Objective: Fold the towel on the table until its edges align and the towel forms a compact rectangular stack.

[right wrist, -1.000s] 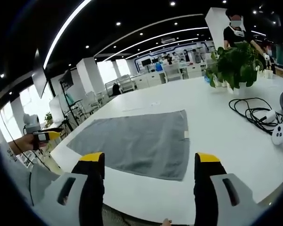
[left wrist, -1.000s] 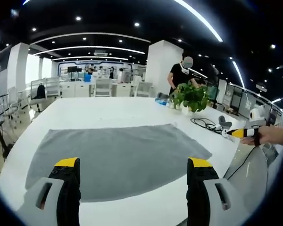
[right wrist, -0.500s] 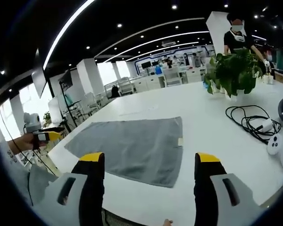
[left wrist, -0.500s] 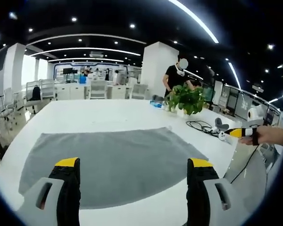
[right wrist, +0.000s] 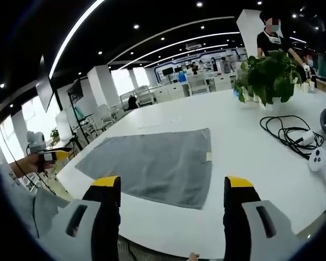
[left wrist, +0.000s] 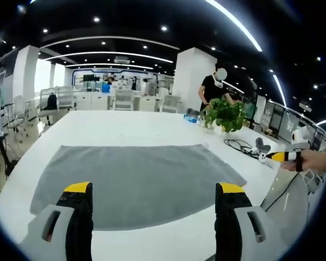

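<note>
A grey towel [left wrist: 133, 179] lies spread flat in one layer on the white table [left wrist: 125, 128]; in the right gripper view the same towel [right wrist: 152, 166] has a small white tag on its right edge. My left gripper [left wrist: 152, 190] hangs open above the towel's near edge, nothing between its yellow-tipped jaws. My right gripper [right wrist: 171, 185] is open too, held over the table's near edge in front of the towel. The right gripper [left wrist: 285, 156] also shows at the far right of the left gripper view, and the left gripper [right wrist: 54, 156] at the far left of the right gripper view.
A potted green plant [right wrist: 269, 73] stands at the far side, a person in black behind it. A coiled black cable [right wrist: 285, 133] and white controllers [right wrist: 318, 157] lie right of the towel. Office chairs [left wrist: 54, 100] and desks fill the background.
Both views have shifted slightly with the hands. The towel has not moved and both grippers remain open.
</note>
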{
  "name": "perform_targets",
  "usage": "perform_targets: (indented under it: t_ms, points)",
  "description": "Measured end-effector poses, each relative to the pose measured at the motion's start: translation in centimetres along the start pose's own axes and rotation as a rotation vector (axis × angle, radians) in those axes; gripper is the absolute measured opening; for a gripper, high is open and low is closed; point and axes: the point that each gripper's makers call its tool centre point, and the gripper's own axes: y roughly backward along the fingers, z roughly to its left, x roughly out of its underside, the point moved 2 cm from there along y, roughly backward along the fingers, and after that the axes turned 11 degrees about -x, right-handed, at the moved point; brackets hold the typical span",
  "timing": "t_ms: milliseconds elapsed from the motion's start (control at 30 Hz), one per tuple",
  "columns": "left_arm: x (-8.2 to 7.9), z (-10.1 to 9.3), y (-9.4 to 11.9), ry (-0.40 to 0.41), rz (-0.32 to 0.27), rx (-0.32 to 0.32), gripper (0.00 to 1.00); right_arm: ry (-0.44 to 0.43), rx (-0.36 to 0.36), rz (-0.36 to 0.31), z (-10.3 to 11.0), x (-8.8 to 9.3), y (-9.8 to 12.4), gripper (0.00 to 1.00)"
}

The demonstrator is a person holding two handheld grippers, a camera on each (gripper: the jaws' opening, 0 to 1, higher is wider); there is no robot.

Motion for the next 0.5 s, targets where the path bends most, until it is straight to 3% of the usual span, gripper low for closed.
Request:
perform_targets:
  t_ms: [500]
  points:
    - [0.04, 0.19, -0.14, 0.007, 0.003, 0.006, 0.96, -0.008, 0.002, 0.014, 0.38, 0.50, -0.16, 0.76]
